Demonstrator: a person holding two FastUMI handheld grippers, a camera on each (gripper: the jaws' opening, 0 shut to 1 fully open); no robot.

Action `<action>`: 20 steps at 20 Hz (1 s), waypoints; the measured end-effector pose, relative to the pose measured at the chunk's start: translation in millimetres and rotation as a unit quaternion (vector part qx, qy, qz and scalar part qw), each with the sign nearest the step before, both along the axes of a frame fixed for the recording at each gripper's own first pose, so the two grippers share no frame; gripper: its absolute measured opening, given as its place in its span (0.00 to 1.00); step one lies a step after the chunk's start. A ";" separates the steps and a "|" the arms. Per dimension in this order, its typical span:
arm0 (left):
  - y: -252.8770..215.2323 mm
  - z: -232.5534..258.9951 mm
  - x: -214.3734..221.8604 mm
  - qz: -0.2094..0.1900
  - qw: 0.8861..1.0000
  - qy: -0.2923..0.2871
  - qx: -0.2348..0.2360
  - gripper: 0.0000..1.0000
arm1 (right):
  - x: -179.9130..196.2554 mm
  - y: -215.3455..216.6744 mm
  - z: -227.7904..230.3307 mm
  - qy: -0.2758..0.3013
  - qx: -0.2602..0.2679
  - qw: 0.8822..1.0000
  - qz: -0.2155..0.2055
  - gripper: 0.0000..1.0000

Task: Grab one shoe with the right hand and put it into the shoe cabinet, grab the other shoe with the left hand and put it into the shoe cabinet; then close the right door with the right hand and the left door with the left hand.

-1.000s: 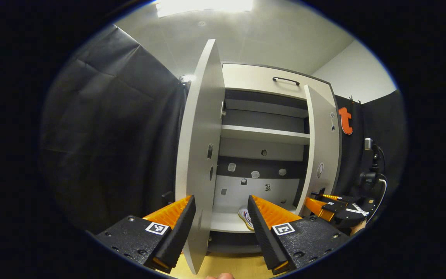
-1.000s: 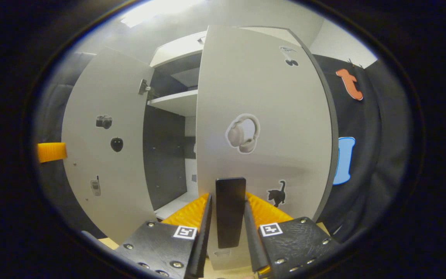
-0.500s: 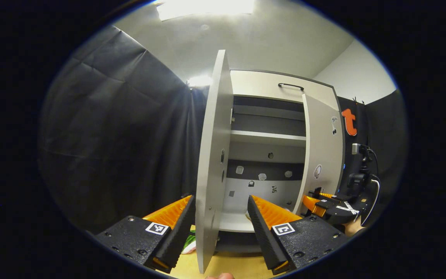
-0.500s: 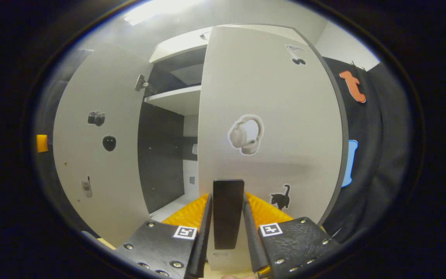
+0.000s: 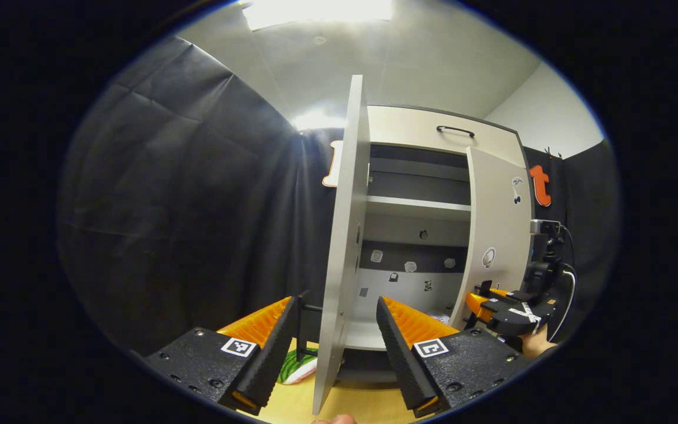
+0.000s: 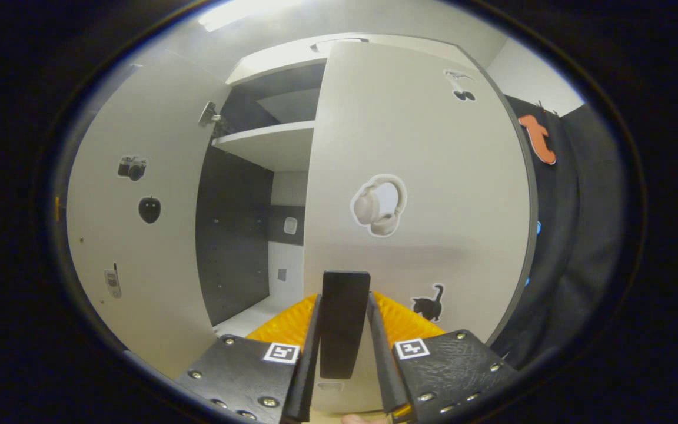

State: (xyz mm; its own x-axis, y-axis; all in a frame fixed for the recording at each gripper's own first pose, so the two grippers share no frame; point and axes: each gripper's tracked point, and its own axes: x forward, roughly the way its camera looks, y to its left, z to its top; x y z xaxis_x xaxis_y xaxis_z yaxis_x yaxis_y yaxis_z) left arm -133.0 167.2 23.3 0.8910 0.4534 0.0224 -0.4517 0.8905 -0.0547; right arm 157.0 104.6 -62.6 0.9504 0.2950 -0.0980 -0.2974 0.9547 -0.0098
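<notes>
The pale shoe cabinet [image 5: 421, 126] stands with both doors ajar. In the left gripper view its left door [image 5: 345, 224] is edge-on, and my left gripper [image 5: 335, 301] is open, one finger on each side of that edge without pressing. The door's black handle [image 5: 302, 324] shows beside the left finger. A bit of a pale shoe [image 5: 442, 318] lies on the bottom shelf. In the right gripper view my right gripper [image 6: 345, 297] is shut on the black handle [image 6: 342, 330] of the right door [image 6: 421, 176]. From the left gripper view, that right gripper [image 5: 480, 297] is at the right door [image 5: 495, 235].
An upper shelf [image 5: 418, 205] crosses the cabinet's inside, with small stickers on the back panel. A green and white thing [image 5: 298, 368] lies on the wooden floor by the left door. Black cloth hangs on both sides. The left door [image 6: 139, 247] carries stickers.
The right door has swung further toward the cabinet with my right gripper on its handle. My left gripper has shifted left round the left door's edge, so its handle came into sight.
</notes>
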 end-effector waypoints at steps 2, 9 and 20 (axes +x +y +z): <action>5.2 -0.7 -2.8 0.005 1.000 0.000 -0.001 0.82 | -10.6 -2.2 15.9 -0.026 -0.002 1.000 -0.004 0.45; 19.2 -5.9 -4.1 0.010 1.000 0.004 -0.006 0.82 | -36.7 -3.5 37.5 -0.051 -0.006 0.999 -0.003 0.44; 44.4 6.5 -11.5 0.025 0.999 -0.017 0.010 0.82 | -50.7 -25.7 35.6 -0.013 0.004 0.999 -0.032 0.45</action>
State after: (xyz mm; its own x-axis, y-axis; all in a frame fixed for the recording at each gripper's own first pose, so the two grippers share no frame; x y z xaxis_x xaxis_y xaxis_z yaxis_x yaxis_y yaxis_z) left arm -144.5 211.6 29.8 0.8657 0.4968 0.0619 -0.4942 0.8678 -0.0523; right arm 106.2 78.9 -27.0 0.9695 0.2350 -0.0702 -0.2362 0.9717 -0.0084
